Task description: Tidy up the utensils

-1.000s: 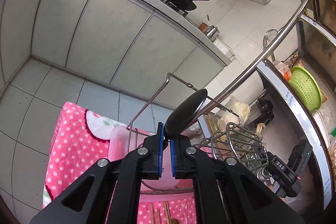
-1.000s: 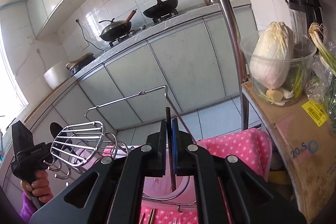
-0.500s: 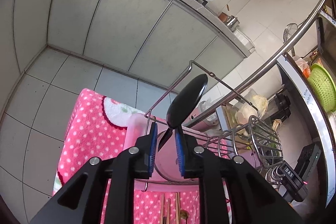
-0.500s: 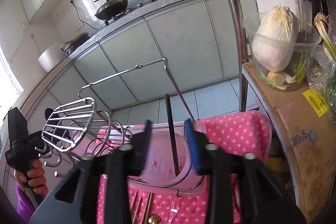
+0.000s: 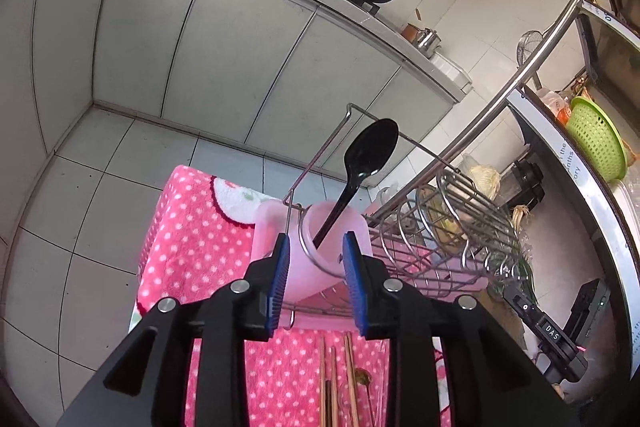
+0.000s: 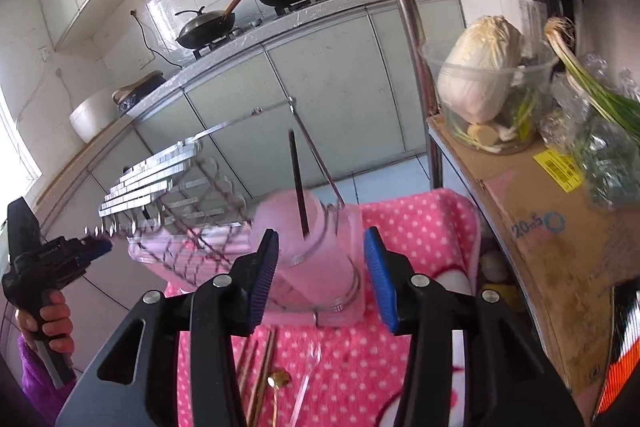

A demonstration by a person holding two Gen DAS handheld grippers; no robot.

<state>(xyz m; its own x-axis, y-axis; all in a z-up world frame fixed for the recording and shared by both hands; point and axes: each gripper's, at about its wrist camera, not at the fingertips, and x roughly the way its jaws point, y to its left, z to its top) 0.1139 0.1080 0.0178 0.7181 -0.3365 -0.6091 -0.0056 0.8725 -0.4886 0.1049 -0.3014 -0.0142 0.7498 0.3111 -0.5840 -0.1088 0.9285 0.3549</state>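
Note:
A black spoon [image 5: 372,151] stands bowl-up in a pink cup [image 5: 320,259] that sits in a ring of the wire rack [image 5: 440,227]. My left gripper [image 5: 316,279] is just short of the cup. Its jaws are opening, and the blue pads are clear of the spoon handle. In the right wrist view the spoon [image 6: 298,183] shows edge-on in the cup [image 6: 308,267]. My right gripper [image 6: 320,283] is open in front of it, touching nothing. A hand in a purple sleeve holds the left gripper [image 6: 98,247] at the far left.
Chopsticks [image 5: 332,379], a gold spoon [image 6: 279,379] and a clear fork [image 6: 308,379] lie on the pink dotted towel [image 5: 192,247]. A steel post [image 6: 404,39], a cabbage tub [image 6: 480,87] and a cardboard box [image 6: 540,227] stand to the right. Cabinets lie beyond.
Both grippers were shut on the black spoon a second ago. Both have let go, opened and drawn back, and the spoon stays standing in the pink cup.

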